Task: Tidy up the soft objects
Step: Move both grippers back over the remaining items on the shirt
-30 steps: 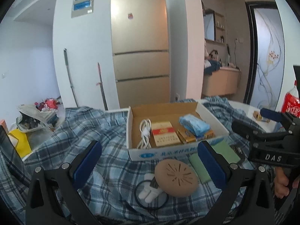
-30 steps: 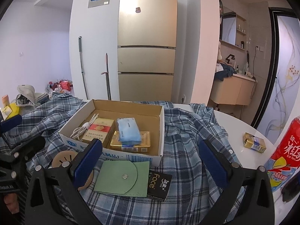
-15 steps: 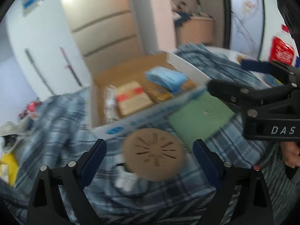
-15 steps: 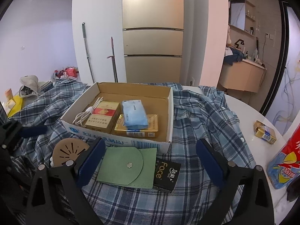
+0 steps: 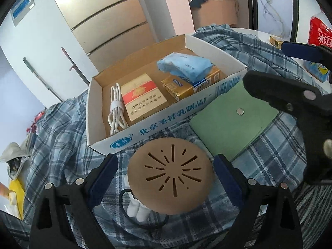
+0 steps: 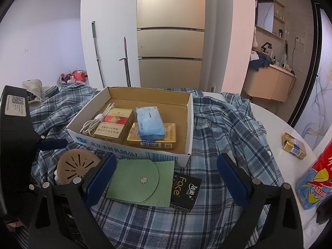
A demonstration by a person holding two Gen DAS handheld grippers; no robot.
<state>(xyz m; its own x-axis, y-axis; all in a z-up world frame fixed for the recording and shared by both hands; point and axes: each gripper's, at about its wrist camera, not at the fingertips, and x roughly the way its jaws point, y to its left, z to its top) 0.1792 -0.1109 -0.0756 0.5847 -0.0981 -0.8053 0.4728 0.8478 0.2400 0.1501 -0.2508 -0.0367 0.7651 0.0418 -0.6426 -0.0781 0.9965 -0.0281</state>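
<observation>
A tan round slotted disc [image 5: 170, 178] lies on the plaid cloth [image 5: 62, 137], partly over a white plug [image 5: 137, 209]. My left gripper [image 5: 166, 176] is open, with one pad on each side of the disc and neither pressing it. A green snap pouch [image 6: 134, 178] and a black "Face" tissue pack [image 6: 185, 188] lie between the pads of my open right gripper [image 6: 166, 176]. Behind them stands the cardboard box [image 6: 132, 152]. It holds a blue tissue pack [image 6: 150, 123], two cigarette cartons and a white cable [image 5: 116, 108].
A red drink bottle [image 6: 315, 178] and a small gold pack [image 6: 293, 148] stand on the white table [image 6: 269, 114] to the right. The right gripper's fingers [image 5: 280, 91] reach over the pouch in the left wrist view. A fridge [image 6: 170, 41] is behind.
My left gripper dropped, rolled and came in over the tan disc, its jaws a little narrower. The right gripper tipped slightly downward and narrowed a little; nothing was taken hold of.
</observation>
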